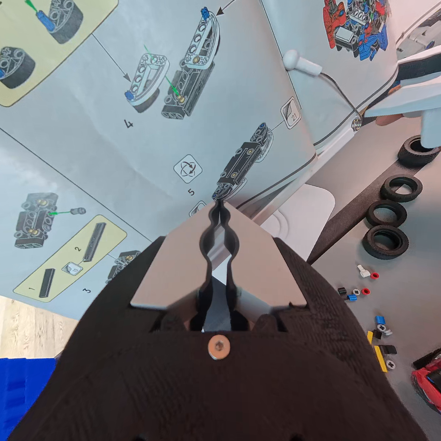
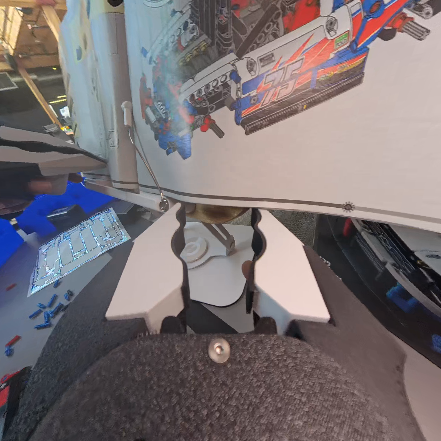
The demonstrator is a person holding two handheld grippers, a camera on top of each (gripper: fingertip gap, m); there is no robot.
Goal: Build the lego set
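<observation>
The instruction booklet (image 1: 100, 148) stands open on a white book stand (image 2: 214, 281). My left gripper (image 1: 219, 202) is shut on the lower corner of a booklet page; its fingers (image 2: 59, 158) show pinching the page edge in the right wrist view. My right gripper (image 2: 217, 210) is open and empty, its tips just below the stand's lower ledge (image 2: 262, 199). Its fingers (image 1: 420, 69) show at the far right of the left wrist view. A part-built red car model (image 1: 429, 381) lies on the grey table.
A wire page holder (image 1: 303, 63) with a white tip rests on the booklet. Several black tyres (image 1: 385, 242) and small loose parts (image 1: 379, 334) lie to the right. A shiny sticker sheet (image 2: 76, 248) and several blue pins (image 2: 47, 312) lie to the left. Spacing between my two grippers at the tips: around 20 cm.
</observation>
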